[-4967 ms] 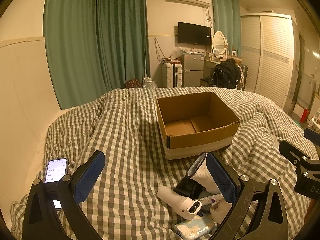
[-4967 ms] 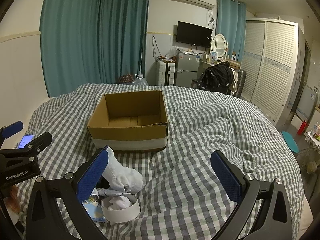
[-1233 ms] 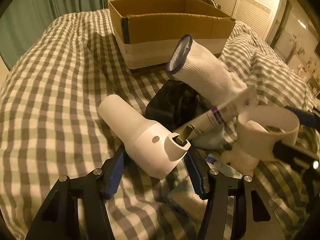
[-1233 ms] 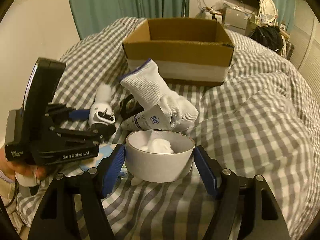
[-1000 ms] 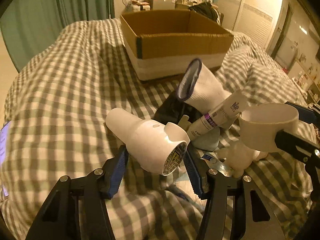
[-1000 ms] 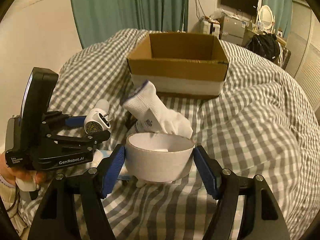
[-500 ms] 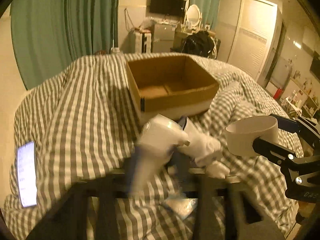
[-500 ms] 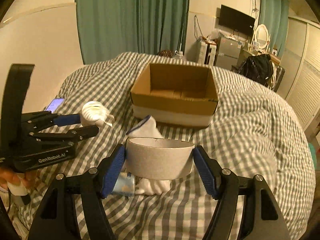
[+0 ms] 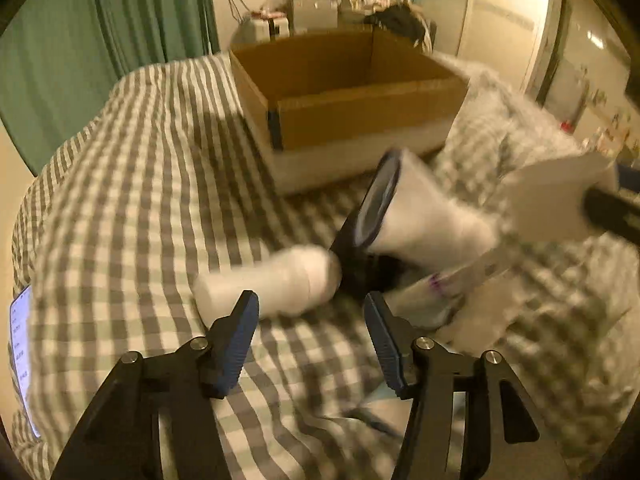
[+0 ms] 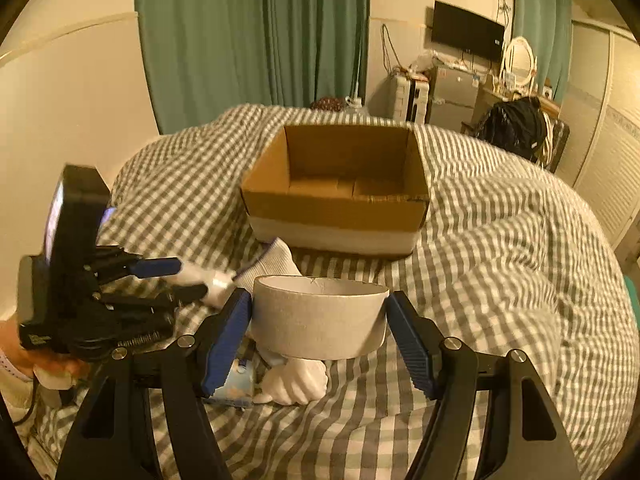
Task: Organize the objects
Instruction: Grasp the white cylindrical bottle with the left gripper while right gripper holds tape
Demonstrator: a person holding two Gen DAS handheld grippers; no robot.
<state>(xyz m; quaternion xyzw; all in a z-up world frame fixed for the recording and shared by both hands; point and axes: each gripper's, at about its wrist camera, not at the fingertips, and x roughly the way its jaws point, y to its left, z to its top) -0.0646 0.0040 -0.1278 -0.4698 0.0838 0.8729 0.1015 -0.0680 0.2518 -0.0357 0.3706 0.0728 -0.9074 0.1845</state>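
An open cardboard box [image 9: 344,92] stands on the checked bed; it also shows in the right wrist view [image 10: 336,188], empty. My right gripper [image 10: 320,320] is shut on a white tape roll [image 10: 320,316] and holds it above the bed, short of the box; the roll also shows in the left wrist view [image 9: 556,200]. My left gripper [image 9: 312,328] is open and empty. A white cylinder-shaped device [image 9: 268,284] lies blurred on the bed just beyond its fingertips. A white sock [image 9: 420,208], a black item [image 9: 360,256] and a tube [image 9: 436,292] lie beside it.
A phone [image 9: 20,360] lies at the bed's left edge. A white glove [image 10: 296,380] and a blue packet [image 10: 236,388] lie under the held roll. A wall and green curtains [image 10: 256,36] are behind the bed. A wardrobe [image 10: 608,128] stands at right.
The white device has left my left gripper and now lies on the bed, with the left jaws open. My right gripper has raised the tape roll slightly toward the box.
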